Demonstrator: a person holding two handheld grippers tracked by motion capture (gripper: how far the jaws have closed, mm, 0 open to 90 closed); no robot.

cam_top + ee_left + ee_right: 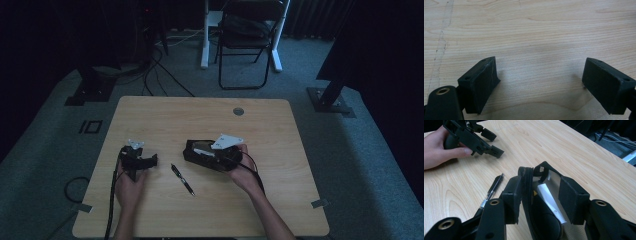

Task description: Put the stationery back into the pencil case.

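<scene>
In the right gripper view, closest to the lens, the right gripper (541,197) has its two black jaws about half open around the rim of an open black pouch (544,220); one jaw stands outside the pouch wall, the other inside its opening, and whether the pads press on the fabric cannot be told. A white object (550,200) lies tilted inside the pouch. On the wooden table (280,150) the pouch sits right of centre. A black pen (182,179) lies at about seven o'clock from the pouch, just beside it but apart. At nine o'clock from the pen, the left gripper (540,82) has its jaws wide apart over bare wood, gripping nothing.
</scene>
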